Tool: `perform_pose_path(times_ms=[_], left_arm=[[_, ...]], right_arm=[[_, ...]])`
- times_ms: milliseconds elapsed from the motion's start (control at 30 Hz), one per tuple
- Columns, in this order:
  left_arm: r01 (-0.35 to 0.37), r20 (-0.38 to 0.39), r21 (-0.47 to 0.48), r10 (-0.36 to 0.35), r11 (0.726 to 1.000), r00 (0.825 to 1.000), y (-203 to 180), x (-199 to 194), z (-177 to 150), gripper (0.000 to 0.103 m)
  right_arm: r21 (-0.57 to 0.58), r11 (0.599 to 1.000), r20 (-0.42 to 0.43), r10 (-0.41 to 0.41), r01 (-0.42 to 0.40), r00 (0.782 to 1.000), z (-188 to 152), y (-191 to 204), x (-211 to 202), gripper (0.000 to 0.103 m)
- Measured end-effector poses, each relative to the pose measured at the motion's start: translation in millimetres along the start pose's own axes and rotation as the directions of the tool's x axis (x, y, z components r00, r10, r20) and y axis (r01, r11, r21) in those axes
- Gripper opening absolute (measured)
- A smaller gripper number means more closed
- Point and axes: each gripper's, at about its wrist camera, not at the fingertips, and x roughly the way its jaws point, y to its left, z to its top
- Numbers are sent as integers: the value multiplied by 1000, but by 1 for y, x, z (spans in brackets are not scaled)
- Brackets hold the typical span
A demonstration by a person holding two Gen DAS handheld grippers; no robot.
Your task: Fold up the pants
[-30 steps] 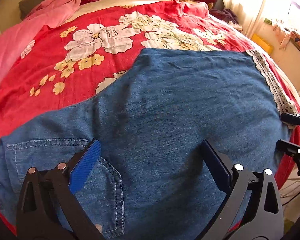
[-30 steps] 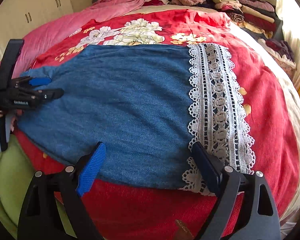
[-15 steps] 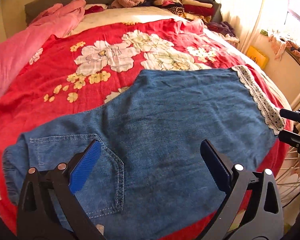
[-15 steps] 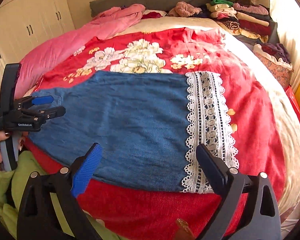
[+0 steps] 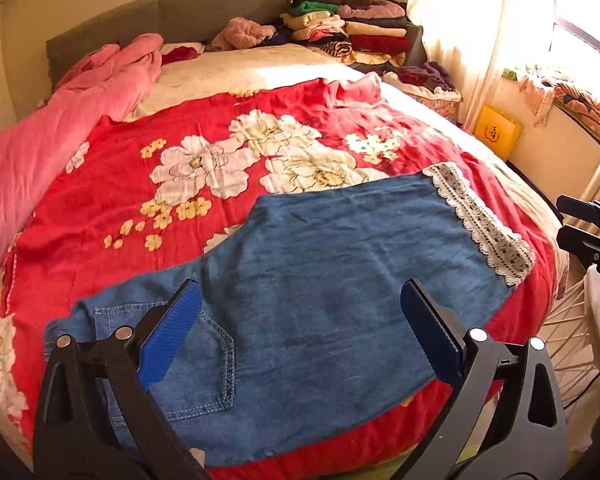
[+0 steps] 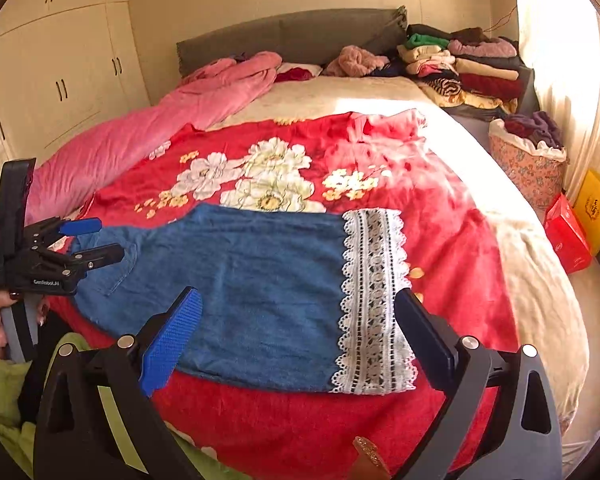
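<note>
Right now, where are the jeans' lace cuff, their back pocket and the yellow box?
lace cuff (image 6: 374, 300), right wrist view, middle of the white band.
back pocket (image 5: 204, 364), left wrist view, bare denim inside the stitching.
yellow box (image 5: 496, 131), left wrist view, its front face.

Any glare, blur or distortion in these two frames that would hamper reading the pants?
Left wrist view: the window is blown out and fisheye bends the bed, but the pants stay sharp. Right wrist view: a sun patch washes out the red blanket, yet the lace hem is crisp.
</note>
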Motion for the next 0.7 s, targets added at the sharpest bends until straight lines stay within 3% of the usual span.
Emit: perform_pose_path(times_ms=[333, 700], left_arm=[[33, 0, 36, -33, 999, 999, -23, 1, 17, 93], [64, -41, 124, -60, 990, 997, -60, 33, 44, 93]], right_arm=[[36, 997, 51, -63, 61, 997, -3, -24, -24, 96], [89, 992, 42, -91, 87, 995, -19, -50, -25, 96]])
